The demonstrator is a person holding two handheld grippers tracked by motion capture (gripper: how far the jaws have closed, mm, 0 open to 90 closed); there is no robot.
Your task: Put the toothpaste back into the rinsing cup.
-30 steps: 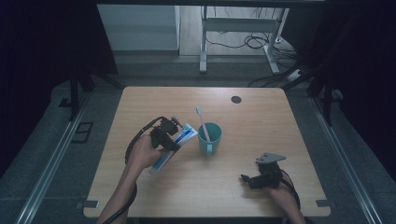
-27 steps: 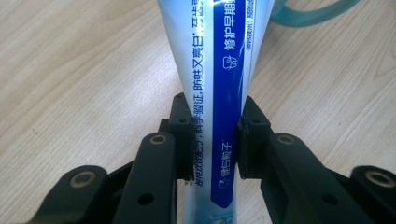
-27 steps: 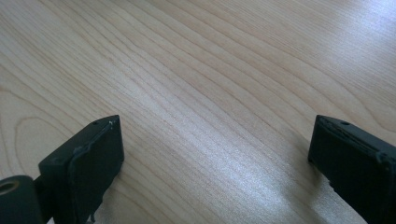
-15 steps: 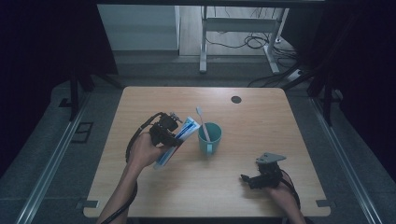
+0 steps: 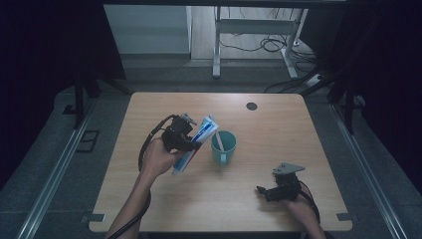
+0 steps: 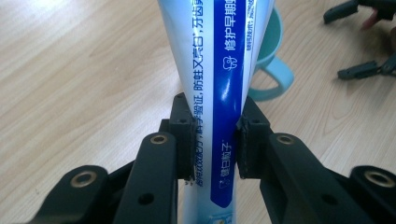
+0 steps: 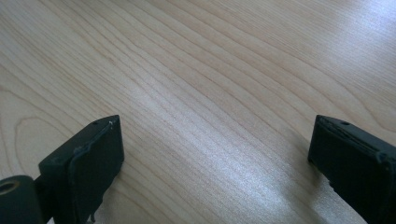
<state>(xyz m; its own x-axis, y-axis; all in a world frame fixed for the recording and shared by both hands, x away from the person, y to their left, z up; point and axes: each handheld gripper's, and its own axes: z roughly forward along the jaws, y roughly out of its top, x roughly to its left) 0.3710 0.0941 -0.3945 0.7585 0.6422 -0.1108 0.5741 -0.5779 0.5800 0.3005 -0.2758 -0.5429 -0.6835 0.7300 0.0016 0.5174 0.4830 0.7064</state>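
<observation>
We read this as lab or recording studio, not home. Bare light-wood table (image 5: 278,124) stands alone on grey carpeted floor (image 5: 59,189), dark curtains (image 5: 45,45) close both sides. We see metal floor rails (image 5: 50,184) along table, loose black cables (image 5: 259,45) on floor behind, white metal desk frame (image 5: 249,30) beyond. Round black cable port (image 5: 252,106) in tabletop.

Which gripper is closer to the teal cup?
Left. The left gripper, clamping a blue-and-white toothpaste tube, is right beside the teal cup. The right gripper rests open on the wooden table, farther away.
</observation>
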